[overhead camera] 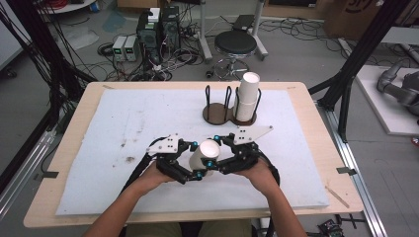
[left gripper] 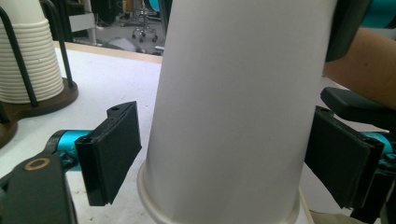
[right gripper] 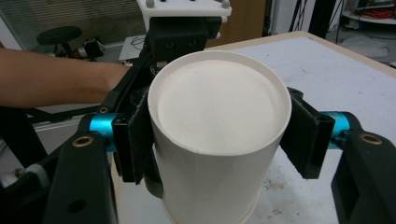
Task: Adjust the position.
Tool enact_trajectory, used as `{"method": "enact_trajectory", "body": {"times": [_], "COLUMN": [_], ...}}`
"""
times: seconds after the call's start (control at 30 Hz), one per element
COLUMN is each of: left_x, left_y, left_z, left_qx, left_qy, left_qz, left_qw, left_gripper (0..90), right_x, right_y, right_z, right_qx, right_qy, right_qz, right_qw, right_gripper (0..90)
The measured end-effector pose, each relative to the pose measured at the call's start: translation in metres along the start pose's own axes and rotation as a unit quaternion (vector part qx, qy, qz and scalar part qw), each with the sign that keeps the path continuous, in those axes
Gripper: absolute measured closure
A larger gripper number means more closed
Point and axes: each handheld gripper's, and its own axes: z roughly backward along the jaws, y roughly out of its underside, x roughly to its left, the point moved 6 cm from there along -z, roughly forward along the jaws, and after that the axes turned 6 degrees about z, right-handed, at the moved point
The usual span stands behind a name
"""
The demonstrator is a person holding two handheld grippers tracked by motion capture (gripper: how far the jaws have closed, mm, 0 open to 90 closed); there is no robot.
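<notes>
From the high view, a white paper cup [overhead camera: 207, 154], upside down with its flat base uppermost, is held between the two grippers just above the front middle of the pale grey felt-covered worktop [overhead camera: 123, 123]; the left hand-held gripper [overhead camera: 193, 159] comes at it from one side and the right hand-held gripper [overhead camera: 216, 151] from the other. Behind it stands a dark wooden two-bay cup holder with black wire uprights [overhead camera: 217, 112], its right bay carrying a tall stack of white paper cups [overhead camera: 248, 96] and its left bay bare. In the left gripper view, the cup's wall [left gripper: 233, 107] rises between the jaws: the right-hand pad lies against it, while the left-hand pad stands just clear, so this gripper looks loosely closed around it, not clamping. The rolled rim at the bottom appears doubled, so two nested cups may be here, though that cannot be told for certain. In the right gripper view, the jaws pinch the cup [right gripper: 217, 140] near its base, both pads touching the wall, with the left gripper's body just behind. The step in hand seems to be passing or separating a cup taken for the holder. The next move probably calls for one firm grip while the other lets go, gently enough not to crush the thin wall.
</notes>
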Motion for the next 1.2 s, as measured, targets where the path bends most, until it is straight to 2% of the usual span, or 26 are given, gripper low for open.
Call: {"method": "enact_trajectory", "body": {"times": [0.07, 0.13, 0.33, 0.5, 0.53, 0.57, 0.67, 0.8, 0.93, 1.03, 1.2], "left_x": [-0.001, -0.002, -0.003, -0.003, -0.003, -0.003, -0.001, -0.001, -0.003, -0.003, -0.002], "left_y": [0.001, 0.002, 0.001, 0.001, 0.001, 0.000, 0.000, 0.000, -0.004, -0.009, -0.015], "left_z": [-0.001, -0.002, 0.000, 0.002, 0.002, 0.003, 0.006, 0.010, 0.014, 0.017, 0.020], "left_qx": [0.003, 0.005, 0.013, 0.020, 0.021, 0.022, 0.030, 0.051, 0.080, 0.111, 0.160], "left_qy": [0.004, 0.008, 0.007, 0.000, -0.004, -0.009, -0.014, -0.023, -0.030, -0.038, -0.050], "left_qz": [-0.001, -0.005, -0.013, -0.011, -0.006, -0.004, -0.002, 0.001, -0.008, -0.018, -0.032], "left_qw": [1.0000, 0.9999, 0.9998, 0.9997, 0.9998, 0.9997, 0.9995, 0.9985, 0.9963, 0.9929, 0.9854], "left_gripper": [17.0, 22.3, 24.5, 26.3, 26.3, 26.6, 27.0, 27.2, 27.5, 27.5, 27.5], "right_x": [0.000, 0.001, 0.001, 0.001, 0.000, -0.002, -0.002, -0.003, -0.004, -0.005, -0.005], "right_y": [0.000, 0.000, 0.001, 0.002, 0.002, 0.002, 0.002, 0.000, -0.001, -0.003, -0.007], "right_z": [-0.001, -0.001, -0.002, -0.002, -0.002, -0.004, -0.004, -0.001, 0.003, 0.006, 0.008], "right_qx": [-0.003, -0.001, 0.000, -0.001, -0.002, -0.002, -0.004, -0.008, -0.005, -0.001, 0.021], "right_qy": [-0.002, -0.004, -0.005, -0.004, -0.002, 0.018, 0.017, 0.022, 0.023, 0.022, 0.021], "right_qz": [0.002, 0.001, -0.003, -0.010, -0.013, -0.025, -0.032, -0.028, -0.024, -0.016, 0.002], "right_qw": [1.0000, 1.0000, 1.0000, 0.9999, 0.9999, 0.9995, 0.9993, 0.9993, 0.9994, 0.9996, 0.9996], "right_gripper": [34.1, 34.1, 34.4, 33.7, 30.8, 16.7, 16.8, 16.8, 16.8, 16.8, 16.8]}}
